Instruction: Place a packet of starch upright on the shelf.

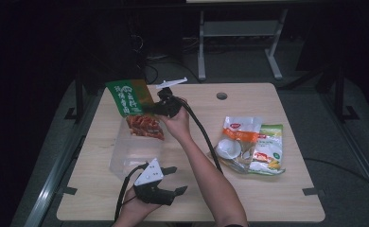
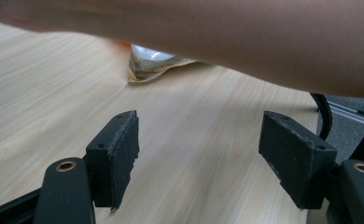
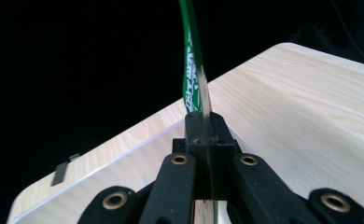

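High view first: right gripper (image 1: 149,109), left of centre in the frame, is clamped on a green snack packet (image 1: 129,97) and holds it in the air above a clear plastic box (image 1: 135,151); the packet's red, see-through lower part hangs at the box's open top; whether it touches the rim cannot be told; the box stands on the wooden table (image 1: 267,194); the left gripper (image 1: 174,179) sits at the lower middle of the frame, just beside the near corner of the box, jaws spread wide and holding nothing; two more packets (image 1: 251,144) lie overlapping at the right of the frame, well apart from the box.

Left gripper view: both black jaws rise from the bottom corners, far apart, with bare table between them; a forearm (image 2: 245,37) crosses the top of the frame; a crumpled packet edge (image 2: 154,67) shows beneath it at upper centre.

Right gripper view: jaws are pressed together at lower centre on the packet's thin edge (image 3: 192,70), which runs straight up out of the frame; the clear box's rim (image 3: 124,151) slants across the lower left.
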Action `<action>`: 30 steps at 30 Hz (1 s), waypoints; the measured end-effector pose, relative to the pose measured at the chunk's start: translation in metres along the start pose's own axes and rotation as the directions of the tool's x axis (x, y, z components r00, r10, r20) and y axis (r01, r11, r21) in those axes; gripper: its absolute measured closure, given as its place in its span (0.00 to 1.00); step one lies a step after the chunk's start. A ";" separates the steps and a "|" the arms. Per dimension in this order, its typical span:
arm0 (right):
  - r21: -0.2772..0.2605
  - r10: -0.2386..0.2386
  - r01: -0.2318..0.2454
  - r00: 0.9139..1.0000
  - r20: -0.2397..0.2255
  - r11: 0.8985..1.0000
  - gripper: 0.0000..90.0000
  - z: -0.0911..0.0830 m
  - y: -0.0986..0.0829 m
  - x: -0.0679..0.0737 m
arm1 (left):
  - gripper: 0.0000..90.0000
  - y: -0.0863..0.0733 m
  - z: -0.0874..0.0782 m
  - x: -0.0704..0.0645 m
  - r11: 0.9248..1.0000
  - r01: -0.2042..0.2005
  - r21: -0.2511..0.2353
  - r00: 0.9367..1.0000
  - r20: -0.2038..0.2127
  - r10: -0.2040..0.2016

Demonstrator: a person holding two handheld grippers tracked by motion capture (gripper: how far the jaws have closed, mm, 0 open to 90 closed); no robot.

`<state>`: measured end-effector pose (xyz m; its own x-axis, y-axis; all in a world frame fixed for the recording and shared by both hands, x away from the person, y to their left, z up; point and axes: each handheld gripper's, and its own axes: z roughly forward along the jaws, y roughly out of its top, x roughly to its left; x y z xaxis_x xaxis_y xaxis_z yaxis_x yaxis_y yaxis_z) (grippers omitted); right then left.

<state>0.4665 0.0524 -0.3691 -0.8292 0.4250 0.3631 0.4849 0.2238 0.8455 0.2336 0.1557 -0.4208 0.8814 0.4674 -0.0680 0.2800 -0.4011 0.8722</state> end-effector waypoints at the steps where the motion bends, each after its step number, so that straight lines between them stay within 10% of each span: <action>1: 0.005 -0.007 0.007 1.000 0.006 1.000 1.00 0.001 -0.001 0.000 | 0.32 0.000 0.000 0.000 1.000 0.000 0.000 1.000 0.000 0.000; 22: -0.003 -0.018 0.018 1.000 0.024 1.000 0.99 -0.004 -0.027 -0.014 | 0.32 0.000 0.003 0.001 1.000 0.000 0.008 1.000 -0.008 0.000; 30: 0.015 -0.012 0.012 0.999 0.030 1.000 0.81 -0.011 -0.023 -0.016 | 0.32 0.000 0.003 0.002 1.000 0.004 0.012 1.000 -0.007 -0.004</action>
<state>0.4659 0.0306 -0.3898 -0.8265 0.4481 0.3408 0.4790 0.2417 0.8439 0.2363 0.1540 -0.4228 0.8777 0.4742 -0.0685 0.2884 -0.4086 0.8660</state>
